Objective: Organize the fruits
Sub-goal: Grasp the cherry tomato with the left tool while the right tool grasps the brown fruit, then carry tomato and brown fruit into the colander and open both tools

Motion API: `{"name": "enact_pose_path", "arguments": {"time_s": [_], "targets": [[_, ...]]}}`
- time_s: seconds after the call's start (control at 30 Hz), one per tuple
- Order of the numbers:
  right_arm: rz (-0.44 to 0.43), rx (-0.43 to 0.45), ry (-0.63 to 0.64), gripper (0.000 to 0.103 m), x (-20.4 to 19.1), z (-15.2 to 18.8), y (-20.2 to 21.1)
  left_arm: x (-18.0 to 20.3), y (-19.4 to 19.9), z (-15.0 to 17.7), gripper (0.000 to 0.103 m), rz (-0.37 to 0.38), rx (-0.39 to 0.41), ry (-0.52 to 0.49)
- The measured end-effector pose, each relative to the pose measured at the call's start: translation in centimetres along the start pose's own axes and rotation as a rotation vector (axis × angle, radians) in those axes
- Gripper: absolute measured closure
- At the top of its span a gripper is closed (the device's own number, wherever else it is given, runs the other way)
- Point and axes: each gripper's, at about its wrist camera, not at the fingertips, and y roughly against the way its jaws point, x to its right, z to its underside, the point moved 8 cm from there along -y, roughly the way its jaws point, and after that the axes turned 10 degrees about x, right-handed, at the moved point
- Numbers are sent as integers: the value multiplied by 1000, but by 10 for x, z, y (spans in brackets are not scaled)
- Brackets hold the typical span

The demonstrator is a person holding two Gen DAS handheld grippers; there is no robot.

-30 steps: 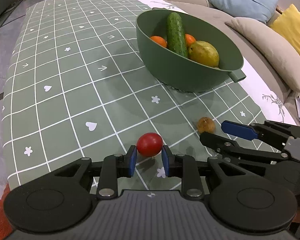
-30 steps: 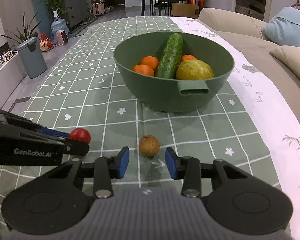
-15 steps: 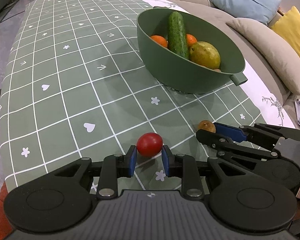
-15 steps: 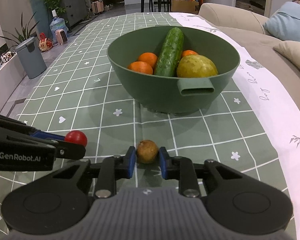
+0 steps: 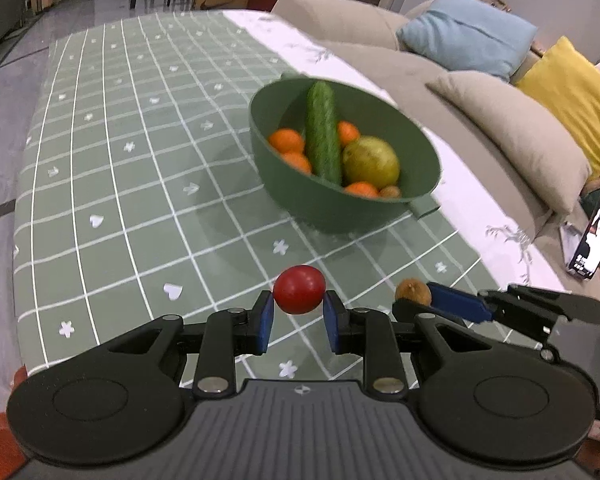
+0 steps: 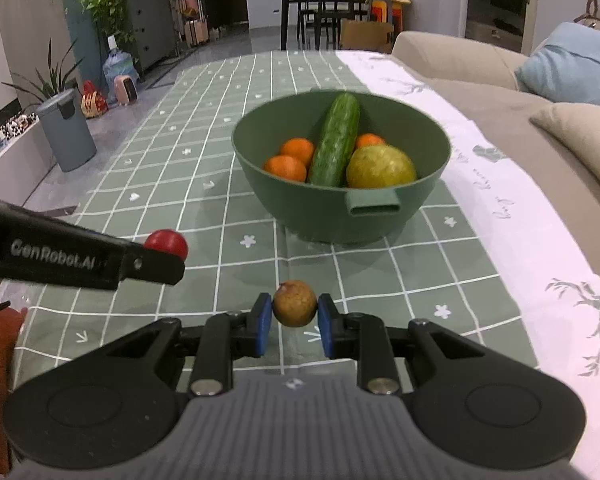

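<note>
Tomato (image 6: 166, 242) half hidden behind left gripper (image 6: 156, 268) (right view)

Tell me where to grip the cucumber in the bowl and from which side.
Grip the cucumber near its raised far end, coming from above with fingers across its width. It leans on the bowl rim there, while oranges and a pear crowd its lower end.

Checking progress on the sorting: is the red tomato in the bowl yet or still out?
Out. The tomato sits pinched in the left gripper, short of the green bowl.
</note>
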Motion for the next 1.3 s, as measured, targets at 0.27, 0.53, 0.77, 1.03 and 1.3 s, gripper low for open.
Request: {"name": "enact_pose_path", "arguments": {"time_s": [0.27, 0.53, 0.77, 1.03, 1.3], "targets": [[20, 74, -38, 82, 10, -22, 30, 22, 13, -31, 73, 22, 67, -70], [24, 134, -22, 82, 20, -53, 38, 36, 9, -74, 73, 49, 86, -95], [23, 156, 17, 82, 36, -84, 28, 41, -11, -101, 73, 62, 52, -120], [4, 104, 91, 82, 50, -104, -4, 37, -50, -104, 73, 62, -59, -139], [-95, -59, 117, 82, 53, -101, -53, 31, -94, -88, 73, 49, -227, -140]]}}
